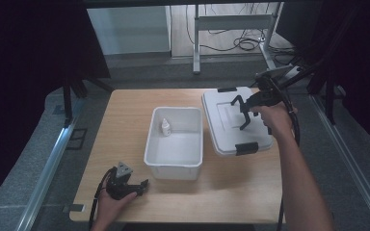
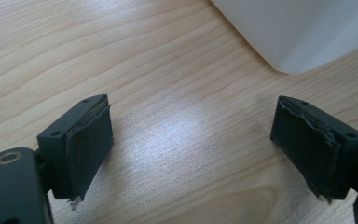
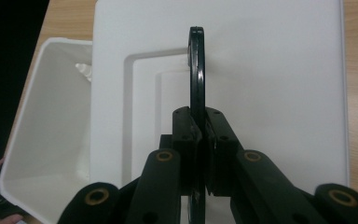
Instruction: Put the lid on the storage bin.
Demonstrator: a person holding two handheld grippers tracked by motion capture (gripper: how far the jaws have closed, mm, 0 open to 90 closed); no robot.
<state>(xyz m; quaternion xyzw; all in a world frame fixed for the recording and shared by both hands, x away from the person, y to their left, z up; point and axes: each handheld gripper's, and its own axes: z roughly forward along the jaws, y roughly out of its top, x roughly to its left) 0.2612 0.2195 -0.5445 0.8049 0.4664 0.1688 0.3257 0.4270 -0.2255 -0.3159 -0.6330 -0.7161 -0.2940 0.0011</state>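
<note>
so, left side first: left gripper (image 1: 137, 185) rests low on the wooden table (image 1: 125, 120) near the front edge, in the person's left hand (image 1: 111, 204). its own view gives what the high view can't: jaws spread wide, nothing between them, worn dark rubbery pads (image 2: 91, 140) with frayed edges, pale wood grain under them, a corner of the white bin (image 2: 303, 32) at top right. mid table in the high view sits that open bin (image 1: 175, 166), smooth white plastic, rectangular, with a small white bottle (image 1: 165, 127) standing inside at its left wall. just right of it lies the flat white lid (image 1: 221, 120) with black clips. right gripper (image 1: 243, 115) is over the lid; its view shows the jaws pressed together on a thin black handle (image 3: 196, 70), curved, seen edge-on. probably it's hinged to the lid, too small to tell.
</note>
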